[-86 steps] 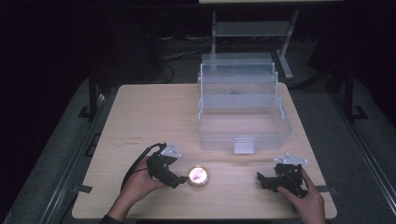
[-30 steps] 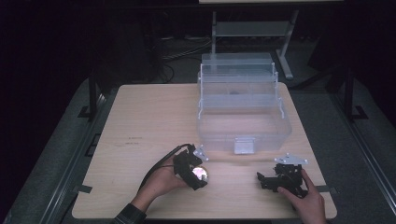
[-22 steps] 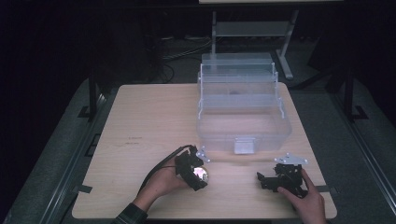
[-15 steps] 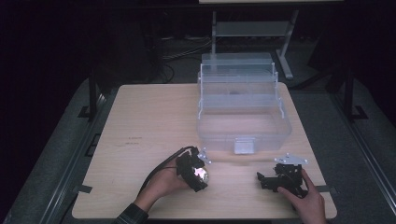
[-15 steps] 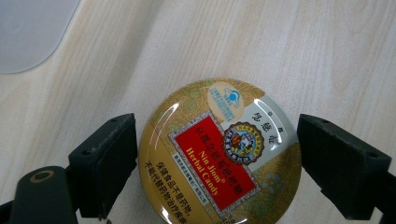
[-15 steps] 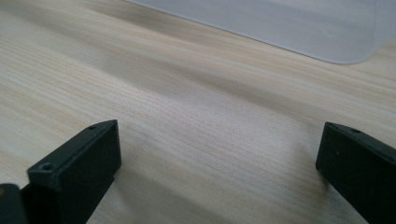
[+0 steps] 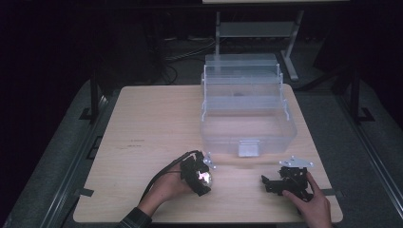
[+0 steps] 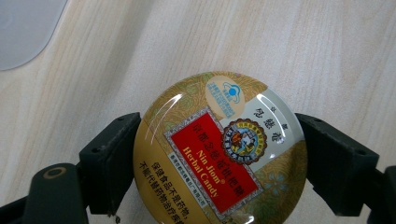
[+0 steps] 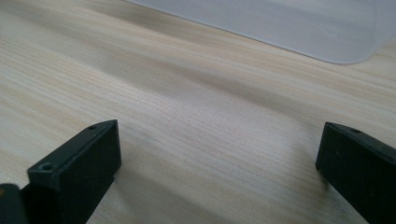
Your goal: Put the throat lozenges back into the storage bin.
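The round candy tin [image 8: 219, 149] sits clamped across its rim between the jaws of the left tool [image 7: 198, 175], low over the bench [image 7: 157, 123], near its front edge and just in front of the clear tiered box [image 7: 247, 109]. This looks like the carry step after a pickup; next would likely be lifting the tin over the box's front wall. The right tool [image 7: 285, 183] rests on the bench, jaws spread wide and empty.

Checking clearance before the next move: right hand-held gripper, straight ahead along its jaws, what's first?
Bare table first, then probably the clear plastic box at its rounded base edge. The right hand-held gripper is open with nothing between its jaws. Depth to the box is unclear.
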Tool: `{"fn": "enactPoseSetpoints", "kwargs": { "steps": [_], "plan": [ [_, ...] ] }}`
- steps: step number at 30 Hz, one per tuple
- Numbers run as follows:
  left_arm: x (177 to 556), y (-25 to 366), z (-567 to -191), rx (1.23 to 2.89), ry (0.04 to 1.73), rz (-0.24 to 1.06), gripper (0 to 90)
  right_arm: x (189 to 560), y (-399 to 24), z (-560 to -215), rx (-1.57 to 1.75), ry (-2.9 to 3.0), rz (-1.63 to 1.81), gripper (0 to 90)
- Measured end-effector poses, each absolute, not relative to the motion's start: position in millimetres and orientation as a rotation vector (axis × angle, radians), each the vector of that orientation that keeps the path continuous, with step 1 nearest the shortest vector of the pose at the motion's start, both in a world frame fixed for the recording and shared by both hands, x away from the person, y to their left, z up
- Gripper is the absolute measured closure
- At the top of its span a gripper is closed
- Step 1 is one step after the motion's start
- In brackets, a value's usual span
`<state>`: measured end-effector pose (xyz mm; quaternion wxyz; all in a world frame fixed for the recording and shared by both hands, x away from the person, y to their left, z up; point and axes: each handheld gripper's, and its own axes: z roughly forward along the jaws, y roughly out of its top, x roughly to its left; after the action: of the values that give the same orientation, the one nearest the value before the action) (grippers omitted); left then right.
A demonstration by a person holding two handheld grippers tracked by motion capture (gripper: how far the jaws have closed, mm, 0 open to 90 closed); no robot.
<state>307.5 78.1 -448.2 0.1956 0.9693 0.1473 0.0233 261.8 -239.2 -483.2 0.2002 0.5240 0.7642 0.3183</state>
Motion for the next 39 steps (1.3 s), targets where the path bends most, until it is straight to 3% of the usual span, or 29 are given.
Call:
{"fn": "enactPoseSetpoints", "kwargs": {
  "steps": [39],
  "plan": [
    [308, 84, -430, 2.704, 0.406, 0.070, 19.3, 262, -239, -483, 1.466, 2.136, 0.889, 0.0]
  ]
}}
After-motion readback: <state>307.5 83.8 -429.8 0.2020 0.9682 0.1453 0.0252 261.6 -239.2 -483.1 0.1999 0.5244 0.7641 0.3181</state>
